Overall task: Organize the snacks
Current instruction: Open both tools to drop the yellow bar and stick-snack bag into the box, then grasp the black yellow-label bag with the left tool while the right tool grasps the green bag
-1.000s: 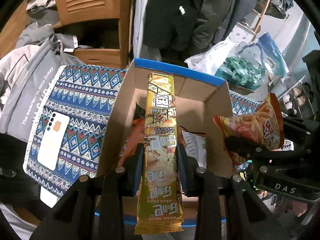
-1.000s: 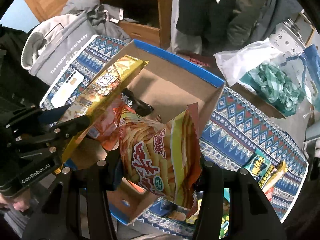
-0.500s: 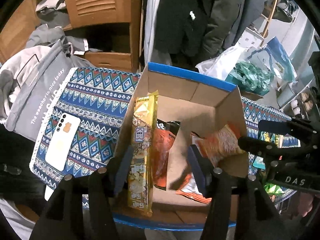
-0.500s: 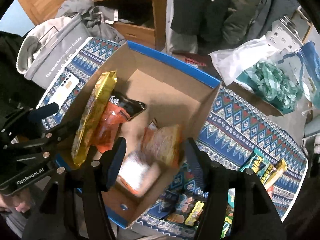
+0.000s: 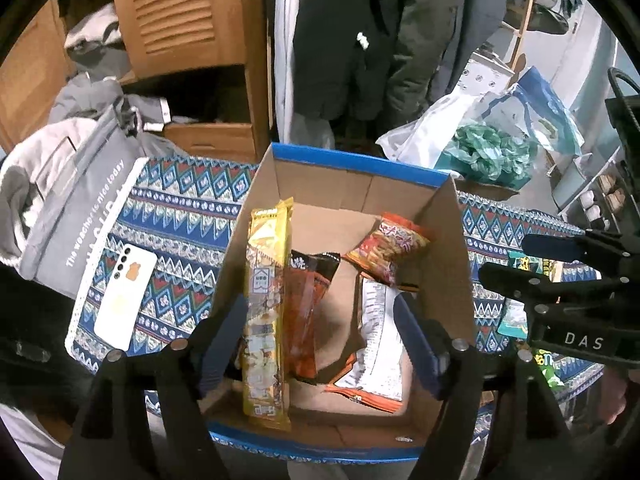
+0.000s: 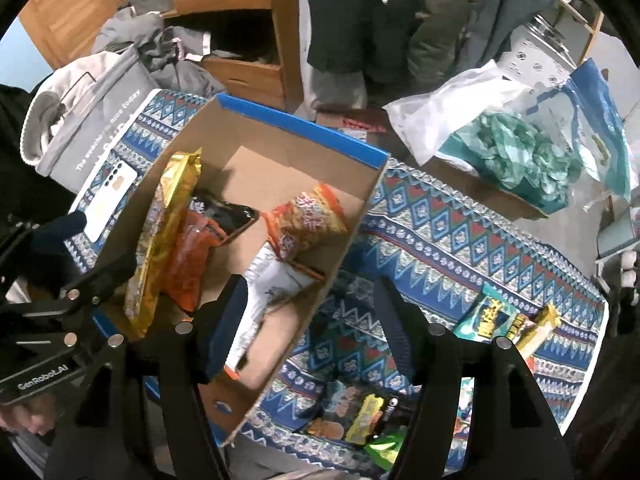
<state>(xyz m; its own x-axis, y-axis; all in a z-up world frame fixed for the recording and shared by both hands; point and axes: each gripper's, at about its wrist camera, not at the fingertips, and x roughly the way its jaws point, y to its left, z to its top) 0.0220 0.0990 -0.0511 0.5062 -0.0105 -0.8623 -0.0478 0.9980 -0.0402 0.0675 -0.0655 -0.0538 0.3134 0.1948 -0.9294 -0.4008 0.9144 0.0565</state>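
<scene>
An open cardboard box with a blue rim stands on the patterned cloth. Inside it a long yellow snack pack leans along the left wall. Beside that lie an orange and black pack, an orange fries bag and a white-backed pack. My left gripper hovers over the box, jaws opening, with nothing pressed between them. My right gripper hangs over the box's right wall, jaws opening and empty. The right wrist view also shows the yellow pack and the fries bag.
Several loose snack packs lie on the cloth to the right of the box, and more near its front edge. A white phone and a grey bag sit to the left. Plastic bags and a standing person are behind.
Both grippers opened and let go. The yellow pack dropped from the left gripper into the box. The fries bag fell from the right gripper into the box.
</scene>
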